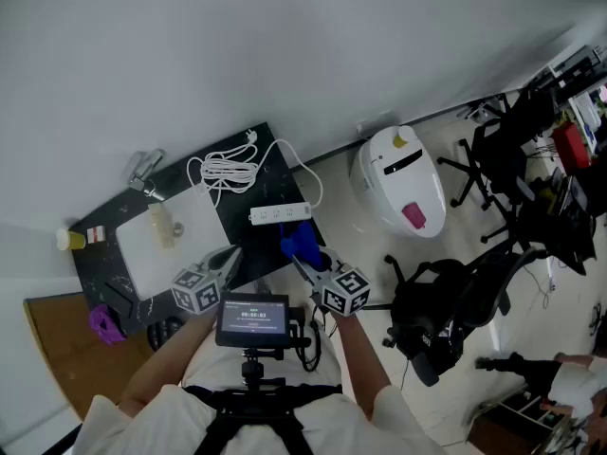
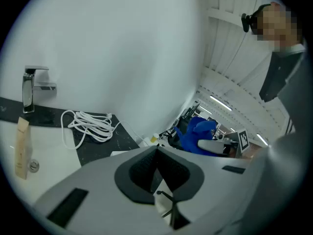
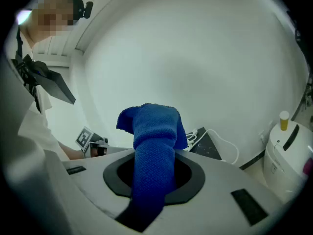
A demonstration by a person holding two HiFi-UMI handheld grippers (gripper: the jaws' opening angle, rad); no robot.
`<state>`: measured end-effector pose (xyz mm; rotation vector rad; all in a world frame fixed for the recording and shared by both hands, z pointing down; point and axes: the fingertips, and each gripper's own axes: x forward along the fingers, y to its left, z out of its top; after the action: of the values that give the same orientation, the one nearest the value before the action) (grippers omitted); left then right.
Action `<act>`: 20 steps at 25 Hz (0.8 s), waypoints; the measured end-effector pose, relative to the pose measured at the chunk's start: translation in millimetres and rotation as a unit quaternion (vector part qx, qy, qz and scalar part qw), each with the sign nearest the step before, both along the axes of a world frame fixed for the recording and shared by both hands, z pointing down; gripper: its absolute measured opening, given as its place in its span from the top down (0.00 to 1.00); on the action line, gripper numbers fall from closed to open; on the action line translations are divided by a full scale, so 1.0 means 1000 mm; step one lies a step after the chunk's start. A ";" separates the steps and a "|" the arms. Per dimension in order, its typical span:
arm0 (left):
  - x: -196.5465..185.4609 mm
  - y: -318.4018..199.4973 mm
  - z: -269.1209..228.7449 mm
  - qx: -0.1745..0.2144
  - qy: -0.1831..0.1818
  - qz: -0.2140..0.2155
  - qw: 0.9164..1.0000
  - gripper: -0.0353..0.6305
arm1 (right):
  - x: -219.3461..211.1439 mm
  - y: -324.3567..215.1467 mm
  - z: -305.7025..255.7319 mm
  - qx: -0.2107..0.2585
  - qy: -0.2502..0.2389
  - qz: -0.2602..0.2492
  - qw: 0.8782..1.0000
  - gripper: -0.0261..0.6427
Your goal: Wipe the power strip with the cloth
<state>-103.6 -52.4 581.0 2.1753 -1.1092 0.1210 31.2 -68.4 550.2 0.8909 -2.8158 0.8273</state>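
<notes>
The white power strip (image 1: pixel 281 214) lies on the black counter (image 1: pixel 248 171) near its right front edge, its cord running back to a white coil (image 1: pixel 226 172). My right gripper (image 1: pixel 303 262) is shut on a blue cloth (image 1: pixel 300 244), held just in front of the strip and apart from it. In the right gripper view the cloth (image 3: pixel 155 146) stands up out of the gripper (image 3: pixel 154 173) and hides what lies ahead. My left gripper (image 1: pixel 226 257) hovers over the counter's front by the sink; its jaws meet with nothing between them (image 2: pixel 156 156). The cloth (image 2: pixel 198 132) shows to its right.
A white sink (image 1: pixel 171 235) with a tube (image 1: pixel 163 224) in it fills the counter's left, and a faucet (image 2: pixel 30 88) is behind. A yellow-capped bottle (image 1: pixel 68 240) and a purple object (image 1: pixel 104 323) sit left. A white appliance (image 1: pixel 398 180) and office chairs (image 1: pixel 455 301) stand on the floor at right.
</notes>
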 end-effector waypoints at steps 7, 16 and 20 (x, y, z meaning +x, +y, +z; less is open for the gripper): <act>-0.036 -0.030 0.011 -0.008 0.026 0.006 1.000 0.94 | -0.040 -0.029 0.015 -0.007 0.017 0.017 1.000 0.82; -0.066 -0.064 0.021 -0.014 0.036 0.026 0.999 0.94 | -0.074 -0.065 0.025 -0.014 0.039 0.032 0.999 0.82; -0.068 -0.074 0.031 -0.026 0.029 0.022 0.999 0.94 | -0.086 -0.080 0.034 -0.021 0.045 0.015 0.999 0.82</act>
<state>-171.8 -126.1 612.4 2.1442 -1.0156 0.1029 -54.6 -148.5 584.1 0.9407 -2.7040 0.8245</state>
